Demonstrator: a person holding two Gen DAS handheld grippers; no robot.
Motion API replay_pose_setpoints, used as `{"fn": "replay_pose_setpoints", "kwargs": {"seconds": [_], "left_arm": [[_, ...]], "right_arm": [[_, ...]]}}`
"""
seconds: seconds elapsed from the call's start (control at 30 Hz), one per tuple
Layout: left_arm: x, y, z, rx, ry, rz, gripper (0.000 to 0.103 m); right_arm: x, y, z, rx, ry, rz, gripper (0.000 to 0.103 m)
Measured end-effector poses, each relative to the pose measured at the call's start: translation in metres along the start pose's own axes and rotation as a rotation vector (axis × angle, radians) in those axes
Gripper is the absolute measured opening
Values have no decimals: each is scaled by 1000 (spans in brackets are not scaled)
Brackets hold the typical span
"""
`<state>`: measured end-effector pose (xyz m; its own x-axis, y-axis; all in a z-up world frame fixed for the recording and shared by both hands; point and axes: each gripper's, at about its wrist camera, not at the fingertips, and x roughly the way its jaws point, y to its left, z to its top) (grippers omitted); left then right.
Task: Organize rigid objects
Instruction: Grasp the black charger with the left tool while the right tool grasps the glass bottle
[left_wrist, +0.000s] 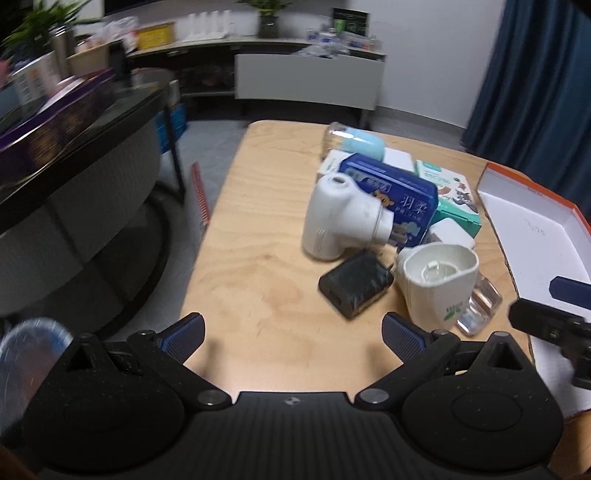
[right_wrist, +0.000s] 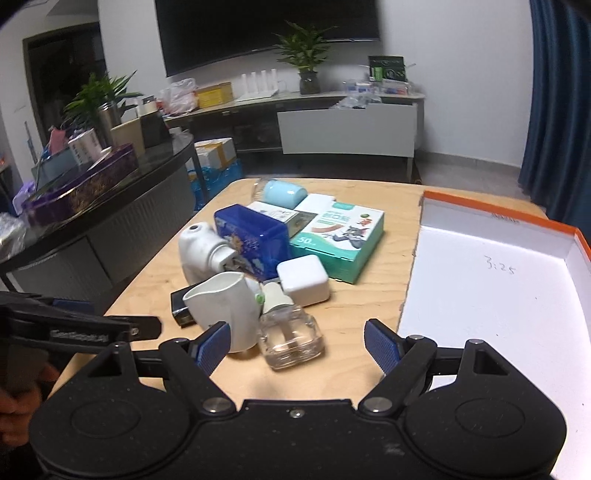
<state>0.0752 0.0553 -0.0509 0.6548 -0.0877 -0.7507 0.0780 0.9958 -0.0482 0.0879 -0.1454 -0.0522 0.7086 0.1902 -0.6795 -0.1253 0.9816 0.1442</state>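
Note:
A cluster of objects lies on the wooden table: a white plug-in device, a blue tin box, a black adapter, a white cup-shaped shell, a clear glass bottle, a white cube and a green carton. My left gripper is open and empty, near the black adapter. My right gripper is open around the glass bottle, not closed on it.
An open white box with an orange rim lies at the table's right. A light blue case sits at the back of the cluster. A dark curved counter stands to the left.

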Motion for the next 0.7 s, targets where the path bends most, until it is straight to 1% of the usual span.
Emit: {"fn": "replay_pose_setpoints", "kwargs": {"seconds": [0.13,0.17,0.27,0.33,0.4,0.5,0.53,0.57,0.6,0.63,0.7], "left_arm": [[18,-5,10,72,-11,-62,103],[22,-8,11,101,-20,-67,103],[33,-17,10,202,-19,-73,97],[40,-20,9,240,-18,-83,88],[43,-19,9,224,-31,-112,85],[44,-20,8,226,-55,-131,72],[43,-21,7,228,-60,-136,66],[42,-22,8,235,-65,-133,65],[41,-24,6,244,-72,-127,57],[39,-26,5,254,-79,-128,44],[35,-28,4,253,-79,-140,36]], "right_arm": [[0,-5,1,4,5,-4,94],[0,-7,1,9,9,-2,94],[2,-13,2,25,20,3,94],[4,-16,2,31,28,5,94],[6,-18,2,37,33,11,94],[13,-17,2,39,47,26,94],[15,-17,3,34,50,30,94],[17,-16,3,30,53,26,94],[20,-17,3,28,58,22,94],[23,-17,4,31,64,24,94],[28,-18,5,32,79,26,94]]}}
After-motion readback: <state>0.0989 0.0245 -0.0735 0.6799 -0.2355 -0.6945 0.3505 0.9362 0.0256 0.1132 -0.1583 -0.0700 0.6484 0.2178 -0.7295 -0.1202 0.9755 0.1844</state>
